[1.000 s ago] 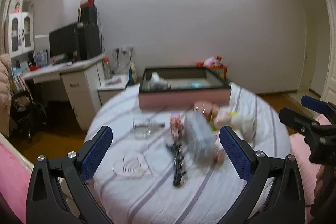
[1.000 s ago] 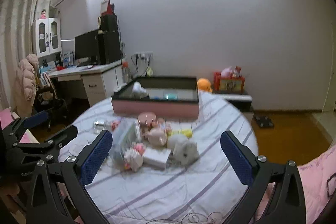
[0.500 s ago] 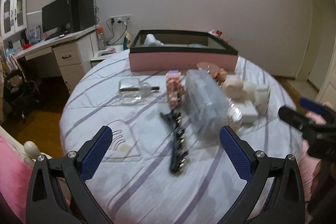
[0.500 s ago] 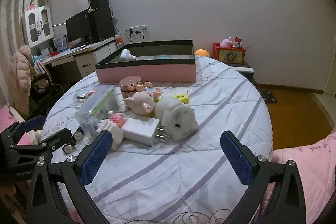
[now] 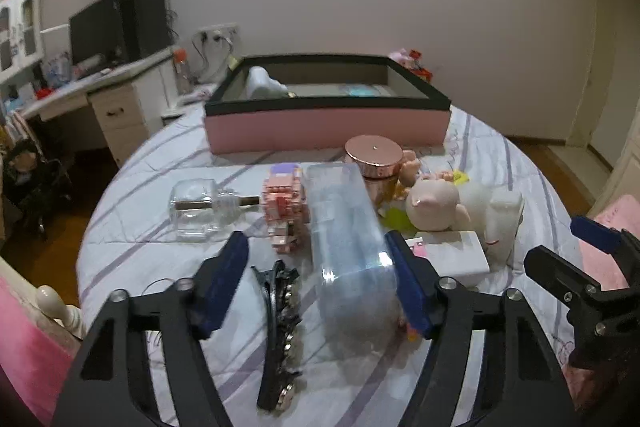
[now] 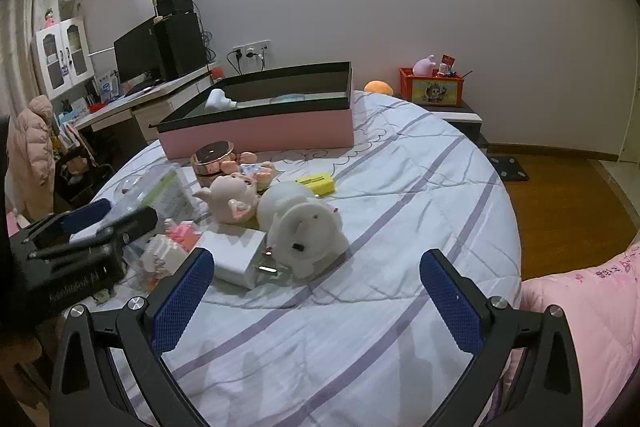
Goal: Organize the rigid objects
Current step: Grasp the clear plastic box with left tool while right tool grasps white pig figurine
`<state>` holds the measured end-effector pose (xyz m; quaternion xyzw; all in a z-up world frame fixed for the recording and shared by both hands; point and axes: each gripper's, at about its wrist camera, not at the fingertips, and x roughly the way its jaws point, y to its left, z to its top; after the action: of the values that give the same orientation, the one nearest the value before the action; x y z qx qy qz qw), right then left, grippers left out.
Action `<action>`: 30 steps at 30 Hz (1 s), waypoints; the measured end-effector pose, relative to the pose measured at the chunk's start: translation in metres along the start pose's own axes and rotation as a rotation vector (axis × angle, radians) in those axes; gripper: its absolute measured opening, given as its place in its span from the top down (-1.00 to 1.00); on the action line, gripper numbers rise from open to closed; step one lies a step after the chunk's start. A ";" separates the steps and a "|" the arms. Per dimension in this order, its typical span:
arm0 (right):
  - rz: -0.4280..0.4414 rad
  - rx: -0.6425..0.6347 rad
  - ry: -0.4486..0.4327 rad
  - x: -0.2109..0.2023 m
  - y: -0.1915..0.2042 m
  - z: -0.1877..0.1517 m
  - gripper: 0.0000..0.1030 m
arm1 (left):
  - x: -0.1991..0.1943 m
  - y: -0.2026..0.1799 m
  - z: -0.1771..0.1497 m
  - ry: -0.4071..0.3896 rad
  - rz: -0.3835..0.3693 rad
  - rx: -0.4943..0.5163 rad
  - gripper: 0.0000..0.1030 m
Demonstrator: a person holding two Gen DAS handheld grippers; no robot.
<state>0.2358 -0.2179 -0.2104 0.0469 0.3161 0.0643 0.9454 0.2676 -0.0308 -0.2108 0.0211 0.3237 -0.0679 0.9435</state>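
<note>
A pile of small objects lies on a round striped table point(image 5: 168, 155). My left gripper point(image 5: 316, 291) is open, low over the table, its jaws around a clear plastic box point(image 5: 348, 251) and a black hair clip point(image 5: 280, 323). Its right finger touches the box's side. A pink-walled tray point(image 5: 324, 123) stands at the back with a white object in it. My right gripper point(image 6: 316, 299) is open and empty, just in front of a white pig figure point(image 6: 308, 227) and a white charger block point(image 6: 236, 255).
Near the pile are a clear glass bottle point(image 5: 200, 207), a pink block toy point(image 5: 284, 203), a rose-gold jar point(image 5: 374, 159), a pink pig point(image 6: 234, 199) and a yellow bar point(image 6: 316, 183). A desk with a monitor stands left. A pink quilt point(image 6: 592, 315) lies right.
Both grippers have moved forward and down toward the pile. My left gripper's jaws have narrowed and now straddle the clear box and the hair clip.
</note>
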 end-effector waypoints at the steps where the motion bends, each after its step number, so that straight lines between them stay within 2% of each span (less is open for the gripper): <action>1: 0.002 0.002 0.001 0.002 -0.001 0.001 -1.00 | 0.003 -0.002 0.000 0.006 0.008 0.016 -0.11; 4: 0.003 0.007 0.002 0.007 -0.004 0.003 -1.00 | 0.009 -0.006 -0.001 0.018 0.002 0.047 0.11; 5: -0.001 0.006 0.006 0.010 -0.004 0.004 -1.00 | 0.009 -0.006 -0.001 0.018 -0.019 0.043 0.36; 14: 0.032 -0.027 0.081 0.044 -0.005 0.019 -0.98 | -0.013 0.007 0.007 -0.034 -0.022 0.057 0.36; 15: 0.024 -0.040 0.090 0.049 -0.003 0.020 -0.94 | -0.018 0.011 0.009 -0.043 -0.014 0.053 0.36; 16: 0.015 -0.050 0.105 0.054 -0.002 0.021 -0.77 | -0.020 0.012 0.009 -0.048 -0.008 0.054 0.36; 19: 0.041 -0.051 0.134 0.066 -0.002 0.025 -0.47 | -0.026 0.022 0.010 -0.052 0.001 0.050 0.36; 21: 0.058 -0.064 0.158 0.072 -0.001 0.028 -0.40 | -0.029 0.030 0.010 -0.045 0.000 0.040 0.36; 22: 0.060 -0.071 0.162 0.074 -0.001 0.029 -0.12 | -0.031 0.035 0.009 -0.045 -0.008 0.026 0.36; 23: 0.074 -0.082 0.172 0.078 0.000 0.029 -0.04 | -0.032 0.040 0.009 -0.041 -0.010 0.015 0.36; 30: -0.018 -0.073 0.149 0.070 -0.007 0.026 -0.04 | -0.036 0.074 0.000 -0.027 0.047 -0.023 0.35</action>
<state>0.3074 -0.2157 -0.2321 0.0047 0.3836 0.0706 0.9208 0.2500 0.0464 -0.1892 0.0170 0.3111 -0.0425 0.9493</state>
